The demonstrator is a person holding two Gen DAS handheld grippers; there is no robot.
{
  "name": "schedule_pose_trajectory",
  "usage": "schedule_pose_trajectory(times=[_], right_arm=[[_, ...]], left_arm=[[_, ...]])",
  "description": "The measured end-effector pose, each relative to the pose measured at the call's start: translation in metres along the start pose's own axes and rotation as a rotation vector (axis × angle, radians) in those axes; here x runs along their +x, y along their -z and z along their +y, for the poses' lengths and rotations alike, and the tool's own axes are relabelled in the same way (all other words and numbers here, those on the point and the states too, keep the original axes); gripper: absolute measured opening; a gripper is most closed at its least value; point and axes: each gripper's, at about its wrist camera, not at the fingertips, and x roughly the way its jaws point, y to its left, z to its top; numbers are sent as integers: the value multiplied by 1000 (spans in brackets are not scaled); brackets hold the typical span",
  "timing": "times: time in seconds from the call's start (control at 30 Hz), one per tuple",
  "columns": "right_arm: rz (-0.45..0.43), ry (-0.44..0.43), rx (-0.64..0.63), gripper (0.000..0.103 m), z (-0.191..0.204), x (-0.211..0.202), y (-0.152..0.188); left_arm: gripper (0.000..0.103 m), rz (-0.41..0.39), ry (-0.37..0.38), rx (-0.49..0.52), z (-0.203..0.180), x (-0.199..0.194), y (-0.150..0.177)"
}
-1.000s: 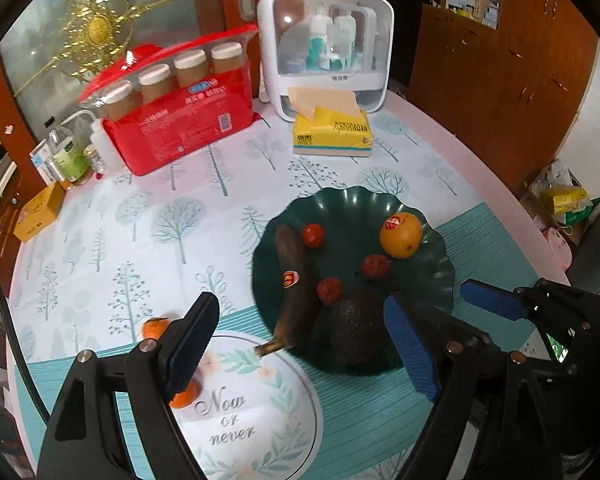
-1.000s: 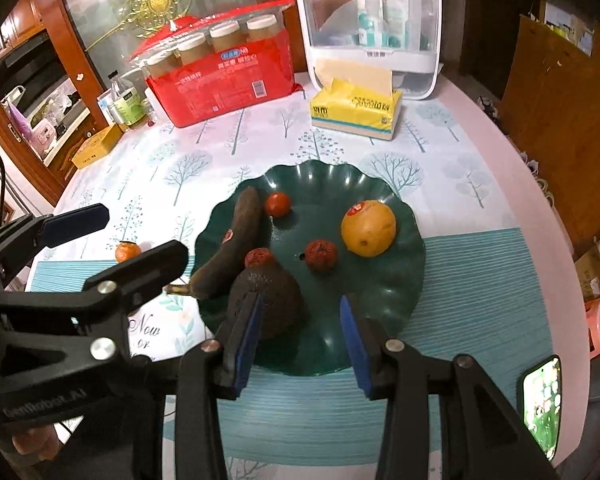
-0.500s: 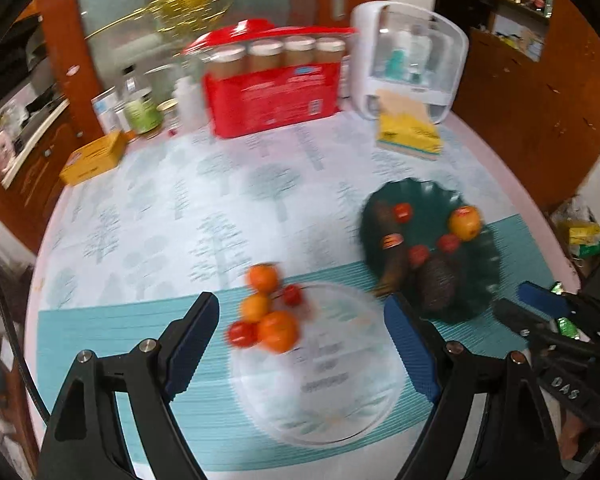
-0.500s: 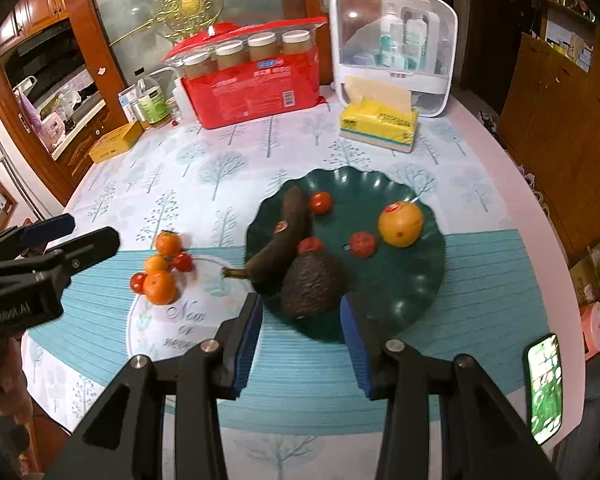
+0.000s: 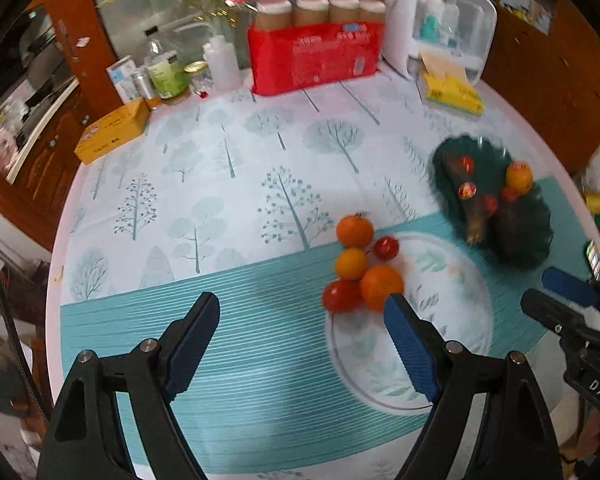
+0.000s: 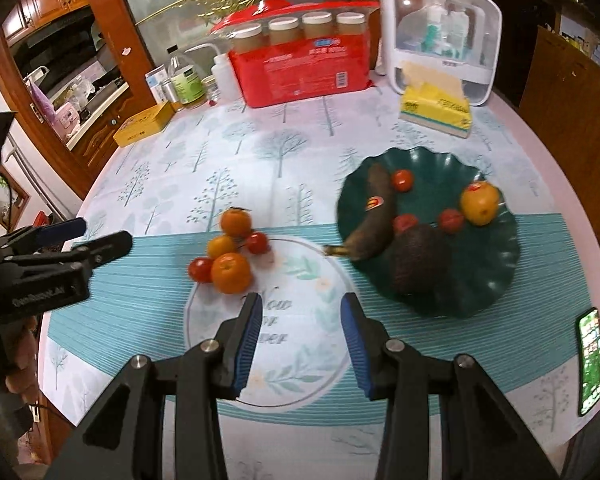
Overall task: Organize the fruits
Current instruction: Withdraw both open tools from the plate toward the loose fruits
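Left wrist view shows our left gripper [image 5: 300, 344] held above the striped teal mat [image 5: 228, 320], its blue-padded fingers [image 5: 192, 344] wide apart and gripping nothing; just beyond the right finger we see a cluster of loose fruit [image 5: 360, 268], three oranges and two small red tomatoes touching one another, sitting at the far left edge of the round white placemat [image 5: 428, 320]; to the far right of them lies the dark green scalloped plate [image 5: 536, 256], blurred in this view, and our right gripper [image 5: 556, 296] pokes in at the right edge.

Right wrist view gives us a sharper look; our right gripper [image 6: 300, 340] hovers over the placemat [image 6: 296, 344] with its fingers [image 6: 246, 344] apart and holding nothing; the fruit cluster [image 6: 230, 252] sits left of and beyond it, and our left gripper [image 6: 84, 240] comes in from the left, near the cluster but apart from it; on the green plate [image 6: 492, 280] at right we see a darkened banana [image 6: 374, 220] along its left side with the stem overhanging the rim, a dark avocado [image 6: 418, 260] at the near side, three small red tomatoes and a yellow-orange citrus with a sticker [image 6: 480, 204] on the far right.

On the far side of the bench [image 6: 260, 152] stand a red pack of jars [image 6: 300, 64], a white cosmetics box [image 6: 440, 36] and a yellow tissue pack [image 6: 436, 114]; a phone [image 6: 590, 360] lies at the near right.
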Motion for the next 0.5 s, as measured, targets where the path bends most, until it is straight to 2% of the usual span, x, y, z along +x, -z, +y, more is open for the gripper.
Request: schedule_pose_trajectory(times=[0.13,0.33,0.5], right_arm=[[27,-32,-4,41,16,23,3],[60,-89,-29,41,38,63,6],[82,-89,-91,41,52,92,2]], left_arm=[[76,29,47,62,1,24,6],[51,85,136,109,7,58,14],[49,125,197,90,18,80,15]])
